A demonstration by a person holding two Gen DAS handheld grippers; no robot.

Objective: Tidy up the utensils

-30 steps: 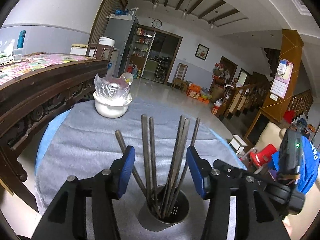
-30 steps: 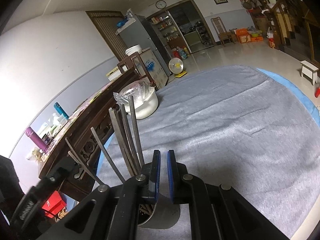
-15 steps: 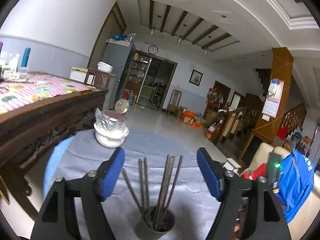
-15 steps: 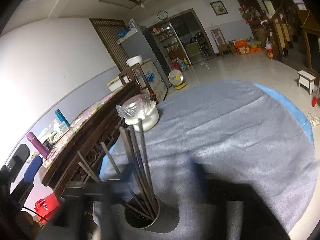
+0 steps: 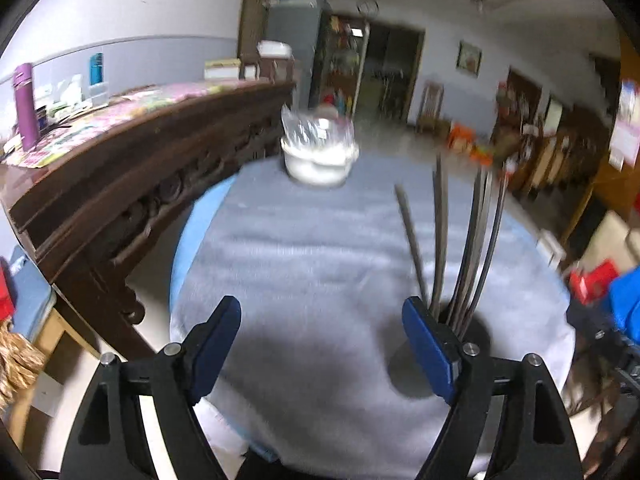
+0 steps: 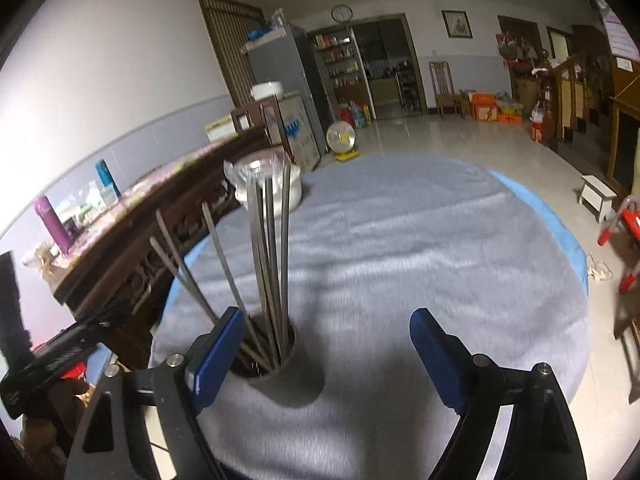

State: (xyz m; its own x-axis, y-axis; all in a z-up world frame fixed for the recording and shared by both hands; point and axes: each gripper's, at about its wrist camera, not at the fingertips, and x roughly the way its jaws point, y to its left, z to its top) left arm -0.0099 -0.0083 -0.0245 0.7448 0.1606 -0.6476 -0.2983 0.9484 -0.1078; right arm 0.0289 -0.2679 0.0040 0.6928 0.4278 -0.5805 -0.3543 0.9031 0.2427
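Metal chopsticks (image 6: 269, 264) upright in holder (image 6: 280, 376) | left tongs (image 5: 322, 344) spread | right tongs (image 6: 326, 352) spread | no legible writing

Blue fingers (image 6: 218, 354), grey tablecloth (image 6: 400, 248)

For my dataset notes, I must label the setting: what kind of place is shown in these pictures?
Most likely a family home's large living and dining hall: a round table under grey cloth, a fridge near a stocked pantry doorway, and a wall clock.
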